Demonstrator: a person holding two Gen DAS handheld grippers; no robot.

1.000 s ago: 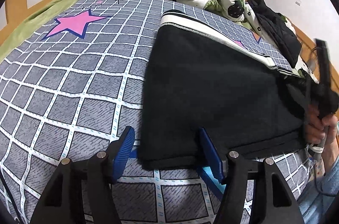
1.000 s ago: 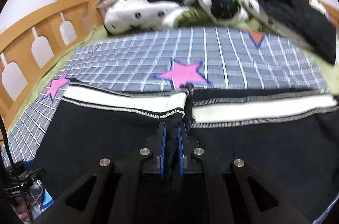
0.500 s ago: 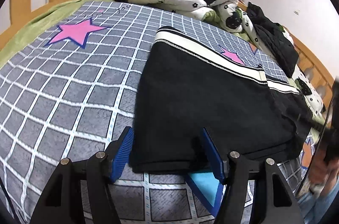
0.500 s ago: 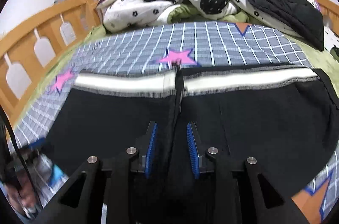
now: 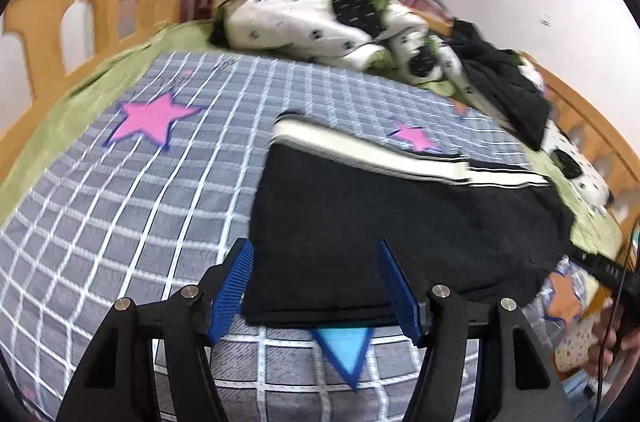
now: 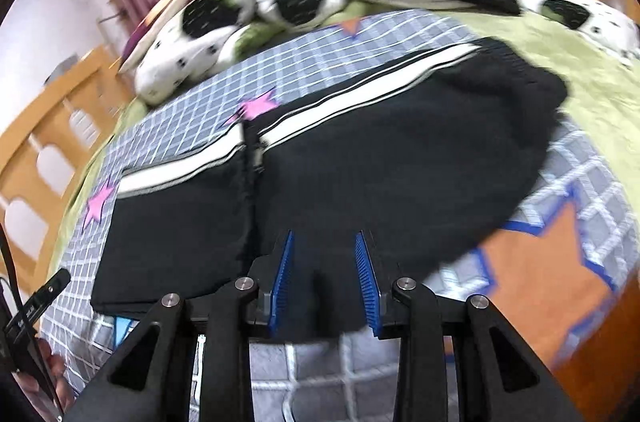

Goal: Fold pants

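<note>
The black pants (image 5: 392, 222) lie flat on the checked bed cover, with a white stripe (image 5: 360, 146) along their far edge. In the right wrist view the pants (image 6: 360, 158) spread across the middle, with a fold seam left of centre. My left gripper (image 5: 316, 286) is open and empty, its blue pads either side of the near edge of the pants. My right gripper (image 6: 324, 278) is open and empty, just above the near edge of the black cloth.
The grey checked cover (image 5: 120, 202) has pink stars (image 5: 152, 118). A spotted white quilt (image 5: 320, 22) and a black garment (image 5: 508, 90) are piled at the head of the bed. Wooden rails (image 5: 92, 6) run along the sides. An orange star patch (image 6: 540, 254) lies at the right.
My right gripper let go of the pants fold and opened wide, then drew back and turned right. My left gripper stayed open and drew back slightly from the edge.
</note>
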